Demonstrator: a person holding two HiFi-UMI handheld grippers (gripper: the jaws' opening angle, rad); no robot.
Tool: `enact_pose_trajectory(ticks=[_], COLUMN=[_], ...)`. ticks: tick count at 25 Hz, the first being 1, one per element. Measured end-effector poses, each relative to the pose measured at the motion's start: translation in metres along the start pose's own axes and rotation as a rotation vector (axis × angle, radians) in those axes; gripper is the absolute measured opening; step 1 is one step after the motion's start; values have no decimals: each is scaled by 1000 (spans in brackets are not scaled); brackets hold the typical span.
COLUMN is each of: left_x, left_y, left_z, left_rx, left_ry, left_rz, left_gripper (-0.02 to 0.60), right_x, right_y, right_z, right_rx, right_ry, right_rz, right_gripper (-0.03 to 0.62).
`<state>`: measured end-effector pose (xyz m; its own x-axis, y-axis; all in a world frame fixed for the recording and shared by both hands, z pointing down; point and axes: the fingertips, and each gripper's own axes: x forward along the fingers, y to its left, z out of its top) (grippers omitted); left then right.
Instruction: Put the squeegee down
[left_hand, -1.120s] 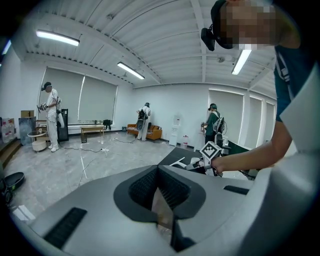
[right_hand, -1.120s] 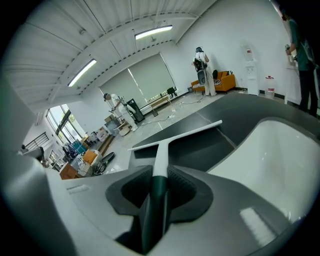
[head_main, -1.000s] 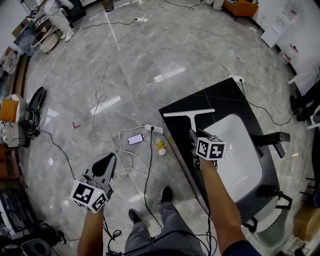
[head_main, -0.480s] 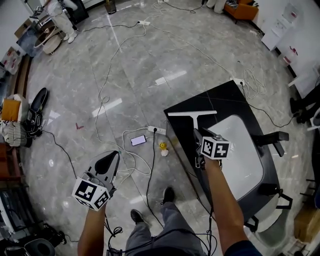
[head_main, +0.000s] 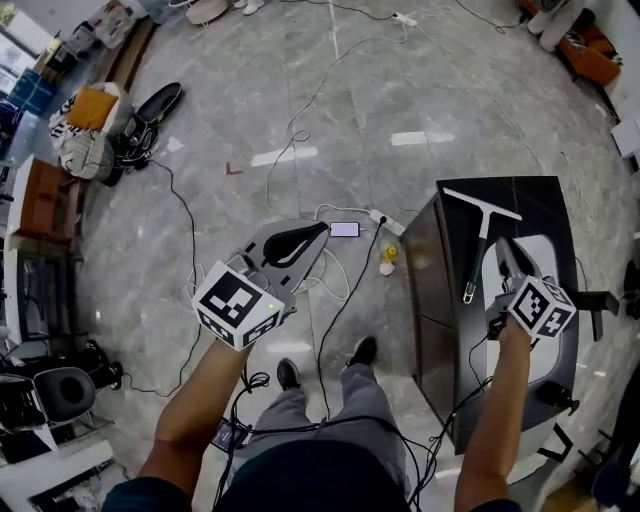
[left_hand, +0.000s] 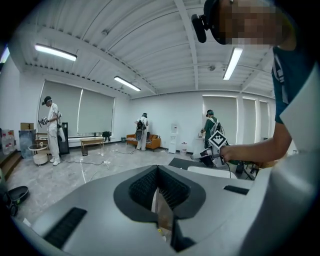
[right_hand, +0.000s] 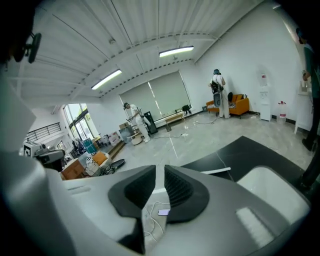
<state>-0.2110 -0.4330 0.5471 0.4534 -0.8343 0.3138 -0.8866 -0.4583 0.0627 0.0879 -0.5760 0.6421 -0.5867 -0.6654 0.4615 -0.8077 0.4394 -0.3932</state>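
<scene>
On one black counter (head_main: 545, 203) lies one squeegee (head_main: 479, 243) beside one sink (right_hand: 272, 185).

**Floor** (head_main: 330, 120): grey polished stone. On it:
- loose white and black cables (head_main: 300, 130)
- a white power strip (head_main: 383, 219)
- a phone (head_main: 344, 229) just beside the strip
- a small yellow object (head_main: 389, 256) near the counter's foot
- a red mark (head_main: 232, 169)
- bags (head_main: 90, 125) and a black shoe (head_main: 150, 105) at the room's edge

**Counter** (head_main: 540, 200): black, standing on the floor, with a white sink (head_main: 550, 260) set into its top. On it:
- the squeegee (head_main: 480, 245), lying flat beside the sink
</scene>
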Motion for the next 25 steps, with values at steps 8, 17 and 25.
enact_pose_trajectory(ticks=[8,17,25], left_x=[-126,-288,-395], left_y=[0,7,1], left_z=[23,57,72], left_rx=[41,84,96], left_ry=[-60,-141,-203], left_rz=[22,52,75], left_gripper=[6,6,6], right_x=[-92,-191,-264], right_y=[152,317,414], right_z=[36,43,45], right_rx=[-187,-309,-375], right_ry=[-117,-203,-284], right_rz=[145,208,236], right_gripper=[8,8,6])
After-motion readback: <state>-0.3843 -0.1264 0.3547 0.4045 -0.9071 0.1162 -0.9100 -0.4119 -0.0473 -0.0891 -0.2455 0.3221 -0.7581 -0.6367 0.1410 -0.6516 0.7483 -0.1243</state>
